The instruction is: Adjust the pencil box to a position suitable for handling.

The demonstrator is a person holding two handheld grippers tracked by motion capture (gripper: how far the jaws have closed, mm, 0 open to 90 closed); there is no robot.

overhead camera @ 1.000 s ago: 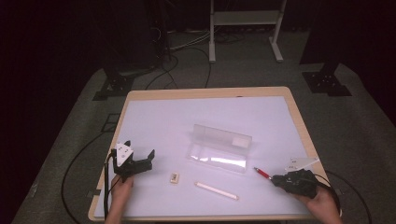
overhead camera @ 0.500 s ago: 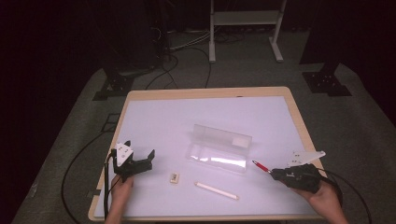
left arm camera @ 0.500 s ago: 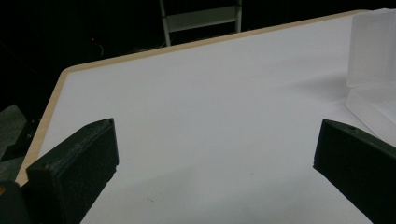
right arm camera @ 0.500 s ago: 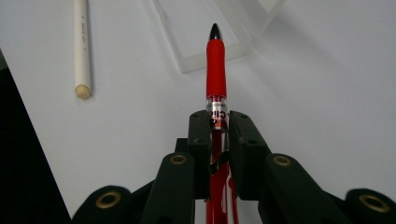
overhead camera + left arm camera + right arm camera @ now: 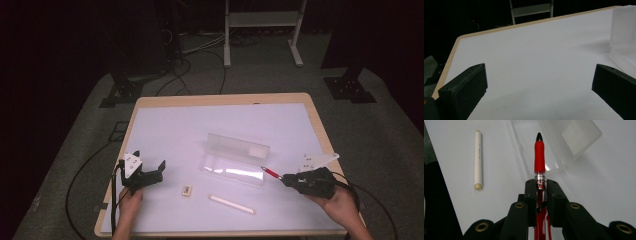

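Matte black jaws of the right gripper (image 5: 540, 187) are pressed onto a glossy red pen (image 5: 539, 157), whose black tip is held over the near edge of a clear plastic case (image 5: 235, 160) lying open on the smooth white table (image 5: 200, 125). A cream stick (image 5: 478, 158) lies beside. The left gripper (image 5: 156, 170) is held spread, apart from them.

No legible text on anything
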